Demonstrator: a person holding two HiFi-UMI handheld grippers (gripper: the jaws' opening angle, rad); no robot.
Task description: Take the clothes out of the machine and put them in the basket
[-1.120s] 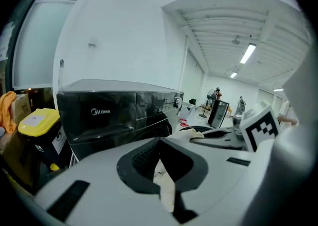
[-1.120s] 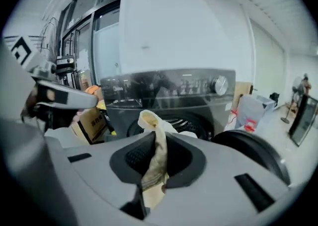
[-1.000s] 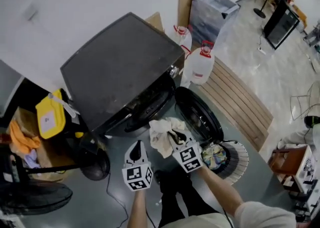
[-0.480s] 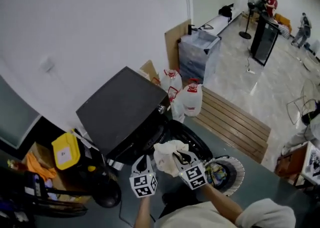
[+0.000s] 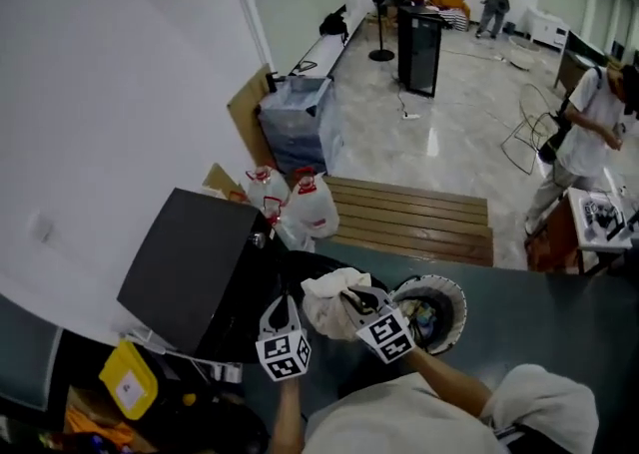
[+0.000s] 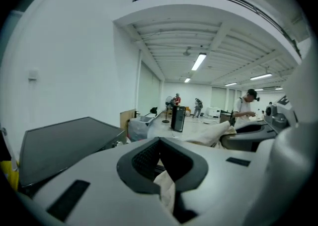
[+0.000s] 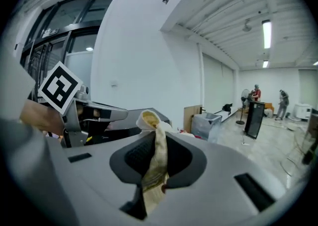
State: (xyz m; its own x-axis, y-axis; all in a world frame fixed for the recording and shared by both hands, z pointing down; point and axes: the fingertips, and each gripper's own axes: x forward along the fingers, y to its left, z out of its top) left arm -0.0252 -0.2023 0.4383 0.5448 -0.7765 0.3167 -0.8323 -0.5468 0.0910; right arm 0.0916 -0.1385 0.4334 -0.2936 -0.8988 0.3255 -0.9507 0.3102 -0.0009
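**Gripping a crumpled cream fabric garment point(image 5: 327, 304) at two points beside the machine**

The garment is being held up in a loose bundle by both handheld tools. In the head view it is being shown in front of the black box-shaped washing machine point(image 5: 190, 267) and just left of the round white slatted basket point(image 5: 456, 291). The jaws of the left gripper point(image 5: 281, 302) are being pressed together on a pale fold of the garment. The right gripper point(image 5: 351, 294) is being squeezed narrow on another strip, which is being pushed up into a rolled end above its jaws. Multicoloured clothes point(image 5: 427, 320) are being held in the basket, which is being supported by the dark floor. Translucent plastic water jugs with red caps point(image 5: 312, 208) are being stored between the machine and a slatted wooden platform point(image 5: 409, 218).
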